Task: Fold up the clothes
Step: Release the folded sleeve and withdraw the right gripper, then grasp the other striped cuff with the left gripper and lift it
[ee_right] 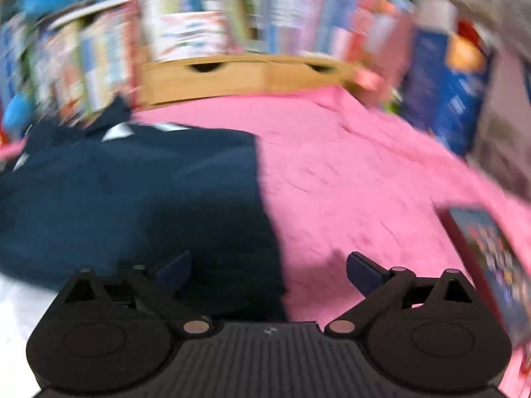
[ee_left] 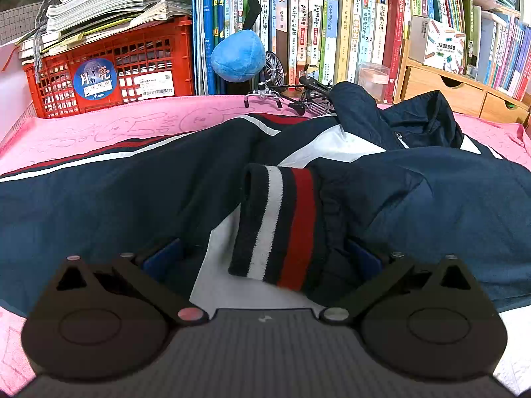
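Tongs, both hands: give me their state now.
Left tongs: open, striped cuff lying between them, not pinched.
Right tongs: open, holding nothing, over the jacket edge.

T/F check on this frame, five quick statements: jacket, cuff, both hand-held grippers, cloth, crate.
1. The jacket lies on a pink cloth. True.
2. The left hand-held gripper is clamped shut on the cuff. False: its jaws stand wide, the striped cuff lying loose between them.
3. The right hand-held gripper is open. True.
4. The crate behind the jacket is green. False: it is red.
5. The cuff has red and white stripes. True.
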A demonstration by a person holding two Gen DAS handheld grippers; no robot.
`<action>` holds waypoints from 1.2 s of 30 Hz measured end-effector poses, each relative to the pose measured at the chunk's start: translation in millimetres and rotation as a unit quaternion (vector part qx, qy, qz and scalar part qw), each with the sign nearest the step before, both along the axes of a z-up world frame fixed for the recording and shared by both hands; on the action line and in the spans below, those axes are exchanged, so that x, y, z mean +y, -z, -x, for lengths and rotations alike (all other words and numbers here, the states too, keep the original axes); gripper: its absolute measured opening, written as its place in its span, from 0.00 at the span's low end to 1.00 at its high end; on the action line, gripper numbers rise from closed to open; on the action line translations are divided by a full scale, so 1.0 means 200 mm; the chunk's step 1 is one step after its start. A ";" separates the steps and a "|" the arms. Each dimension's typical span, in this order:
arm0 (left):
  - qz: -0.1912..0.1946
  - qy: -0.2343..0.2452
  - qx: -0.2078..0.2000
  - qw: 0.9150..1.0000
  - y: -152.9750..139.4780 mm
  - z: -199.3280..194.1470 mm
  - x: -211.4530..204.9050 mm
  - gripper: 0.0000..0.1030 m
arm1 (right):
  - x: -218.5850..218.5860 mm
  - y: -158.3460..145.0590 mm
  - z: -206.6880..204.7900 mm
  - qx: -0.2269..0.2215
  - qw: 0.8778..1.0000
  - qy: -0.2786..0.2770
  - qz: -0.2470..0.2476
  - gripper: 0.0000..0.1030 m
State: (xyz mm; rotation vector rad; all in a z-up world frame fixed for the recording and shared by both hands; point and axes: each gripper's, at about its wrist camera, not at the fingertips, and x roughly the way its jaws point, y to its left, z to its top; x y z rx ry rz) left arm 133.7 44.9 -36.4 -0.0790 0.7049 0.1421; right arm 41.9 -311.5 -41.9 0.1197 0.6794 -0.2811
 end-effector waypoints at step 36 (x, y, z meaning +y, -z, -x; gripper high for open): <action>-0.033 -0.315 -0.082 0.945 -0.01 0.43 1.51 0.58 | 0.01 0.01 -0.03 0.005 1.000 0.014 -0.004 1.00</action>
